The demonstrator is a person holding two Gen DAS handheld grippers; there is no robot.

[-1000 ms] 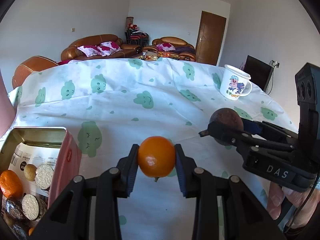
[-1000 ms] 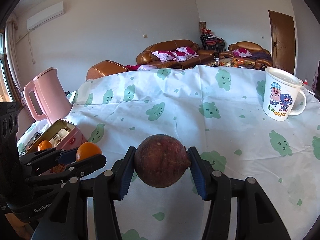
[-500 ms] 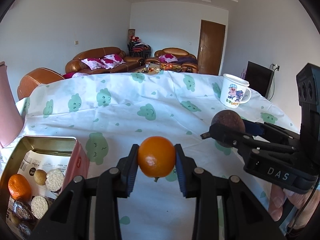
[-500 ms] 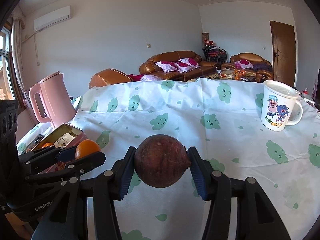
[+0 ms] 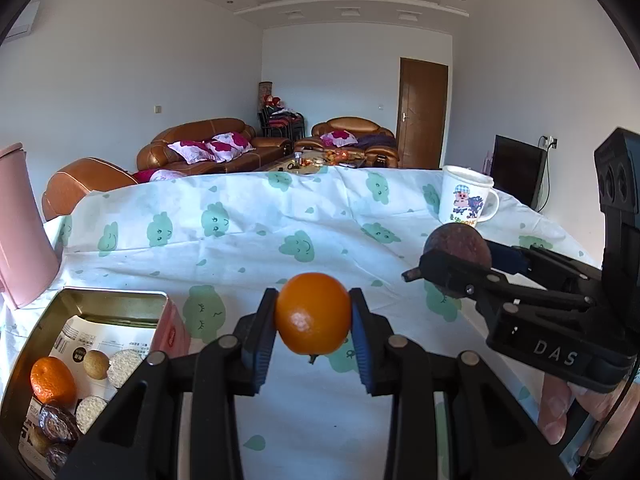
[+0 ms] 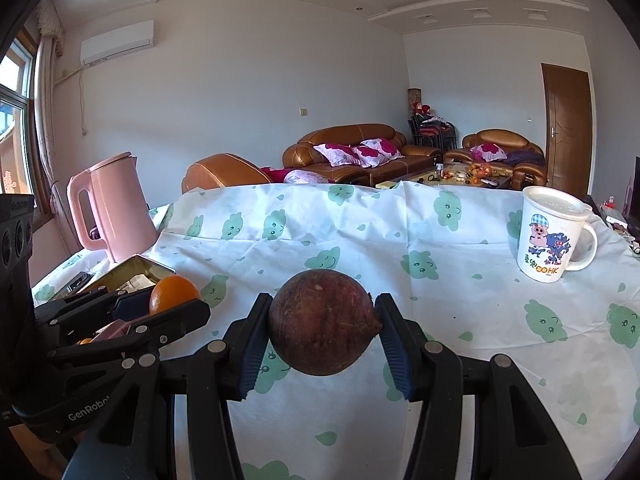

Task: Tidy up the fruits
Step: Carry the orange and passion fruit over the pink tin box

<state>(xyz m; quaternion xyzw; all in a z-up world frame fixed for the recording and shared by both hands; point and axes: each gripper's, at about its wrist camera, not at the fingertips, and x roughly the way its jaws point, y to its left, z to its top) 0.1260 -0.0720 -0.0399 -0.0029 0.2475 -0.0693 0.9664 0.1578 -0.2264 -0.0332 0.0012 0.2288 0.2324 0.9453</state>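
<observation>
My left gripper [image 5: 313,322] is shut on a small orange [image 5: 313,314], held above the table's white cloth with green clouds [image 5: 240,248]. To its right, my right gripper [image 6: 322,330] is shut on a round dark brown-purple fruit [image 6: 322,322]; that fruit [image 5: 458,244] also shows in the left wrist view, and the orange [image 6: 174,287] in the right wrist view. An open metal tin [image 5: 116,300] with pink sides sits at the lower left. It holds another orange [image 5: 52,380], round biscuits and dark wrapped pieces.
A pink kettle [image 6: 110,212] stands behind the tin at the table's left edge. A white cartoon mug [image 6: 554,238] with a lid stands at the right. A person's fingers [image 5: 560,408] show under the right gripper. Sofas and a door lie beyond the table.
Both wrist views have tilted upward: the table, tin and mug sit lower in the frames and more ceiling shows. Both fruits stay gripped.
</observation>
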